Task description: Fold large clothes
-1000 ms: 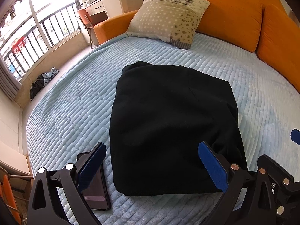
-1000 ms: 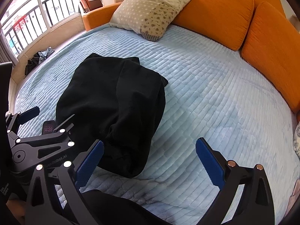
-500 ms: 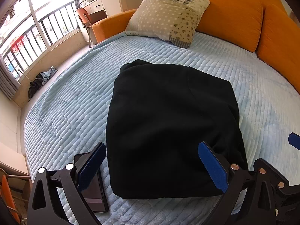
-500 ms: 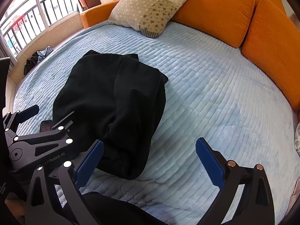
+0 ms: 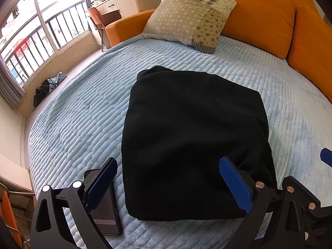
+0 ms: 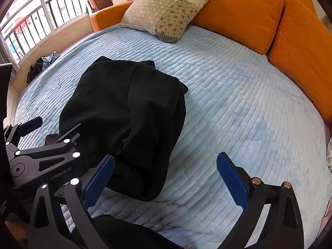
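A black garment (image 5: 193,137) lies folded into a thick rectangle on the light blue bedspread (image 5: 83,114). It also shows in the right wrist view (image 6: 126,120), left of centre. My left gripper (image 5: 168,183) is open and empty, held above the garment's near edge. My right gripper (image 6: 166,178) is open and empty, above the bedspread (image 6: 238,103) just right of the garment's near corner. The left gripper's body (image 6: 43,159) shows at the left of the right wrist view.
A smartphone (image 5: 105,213) lies on the bed left of the garment's near corner. A dotted pillow (image 5: 186,18) leans on orange cushions (image 5: 259,14) at the far side. A window with railing (image 5: 31,35) is at the left. Dark cloth (image 6: 128,234) lies at the near edge.
Both grippers have drawn back a little towards the near edge of the bed. The garment and the phone have stayed in place.
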`<state>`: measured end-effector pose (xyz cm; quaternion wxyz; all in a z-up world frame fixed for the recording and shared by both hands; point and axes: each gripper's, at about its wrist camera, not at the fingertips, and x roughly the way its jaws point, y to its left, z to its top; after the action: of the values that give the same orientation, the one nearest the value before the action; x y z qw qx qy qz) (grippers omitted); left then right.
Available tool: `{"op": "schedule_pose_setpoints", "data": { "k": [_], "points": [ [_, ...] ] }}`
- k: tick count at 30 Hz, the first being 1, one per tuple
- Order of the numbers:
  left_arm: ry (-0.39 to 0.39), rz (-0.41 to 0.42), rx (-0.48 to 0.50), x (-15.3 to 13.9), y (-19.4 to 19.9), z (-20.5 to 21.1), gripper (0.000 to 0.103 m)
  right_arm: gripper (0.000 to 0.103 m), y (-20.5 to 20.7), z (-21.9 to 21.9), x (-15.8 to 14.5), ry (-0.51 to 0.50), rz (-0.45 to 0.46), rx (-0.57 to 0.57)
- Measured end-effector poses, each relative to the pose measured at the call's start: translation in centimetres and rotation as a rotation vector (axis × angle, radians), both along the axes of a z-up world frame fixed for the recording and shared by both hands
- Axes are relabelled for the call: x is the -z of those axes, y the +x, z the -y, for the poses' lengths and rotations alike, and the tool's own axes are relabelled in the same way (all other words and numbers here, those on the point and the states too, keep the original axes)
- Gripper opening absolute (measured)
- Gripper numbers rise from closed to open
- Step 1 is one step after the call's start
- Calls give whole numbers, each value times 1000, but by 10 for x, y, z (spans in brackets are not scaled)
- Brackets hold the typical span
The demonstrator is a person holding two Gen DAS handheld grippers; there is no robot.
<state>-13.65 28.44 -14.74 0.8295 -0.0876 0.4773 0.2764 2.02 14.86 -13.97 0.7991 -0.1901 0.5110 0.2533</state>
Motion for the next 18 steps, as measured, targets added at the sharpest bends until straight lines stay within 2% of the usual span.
{"op": "schedule_pose_setpoints", "data": {
  "k": [18],
  "points": [
    [-6, 0, 0, 1, 1, -1, 100, 97, -1, -2, 0, -2, -1, 2]
  ]
}}
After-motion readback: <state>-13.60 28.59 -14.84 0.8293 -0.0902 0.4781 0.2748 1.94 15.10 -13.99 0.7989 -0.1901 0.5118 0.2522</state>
